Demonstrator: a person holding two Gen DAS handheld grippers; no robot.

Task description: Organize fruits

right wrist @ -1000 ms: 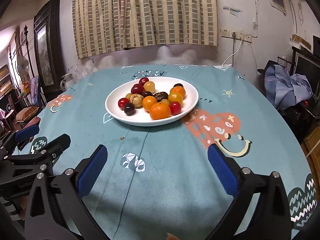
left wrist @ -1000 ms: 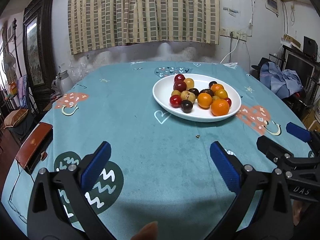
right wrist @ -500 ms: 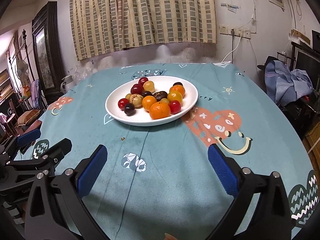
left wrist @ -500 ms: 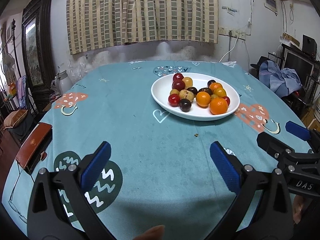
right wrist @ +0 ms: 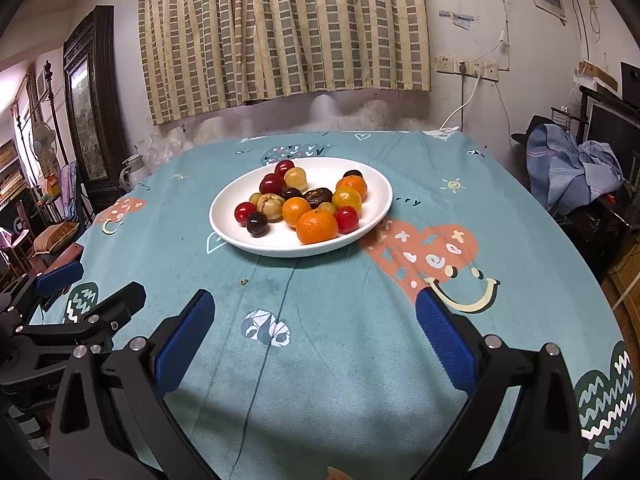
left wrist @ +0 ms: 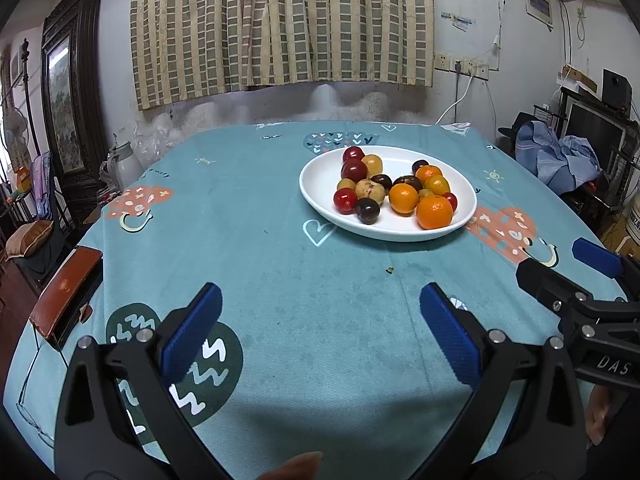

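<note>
A white oval plate [left wrist: 320,178] [right wrist: 376,184] on the teal tablecloth holds several small fruits: oranges [left wrist: 434,212] [right wrist: 317,226], red ones [left wrist: 345,200] [right wrist: 347,219], dark ones [left wrist: 367,211] and a brownish one [right wrist: 271,204]. My left gripper [left wrist: 320,320] hovers open over bare cloth, well short of the plate, with nothing between its blue pads. My right gripper [right wrist: 314,326] is likewise open and empty, nearer the plate's front. Each gripper shows at the edge of the other's view: the right gripper [left wrist: 576,280] and the left gripper [right wrist: 76,296].
The round table [left wrist: 248,264] has a brown chair back [left wrist: 64,292] at its left edge. A white jug [left wrist: 120,164] stands beyond the far left rim. Clothes [right wrist: 572,172] lie piled on furniture to the right. A small crumb [left wrist: 389,269] lies on the cloth.
Both grippers drifted slightly; in the right wrist view the plate sits a little nearer and larger. Both stayed open and the fruits did not move.
</note>
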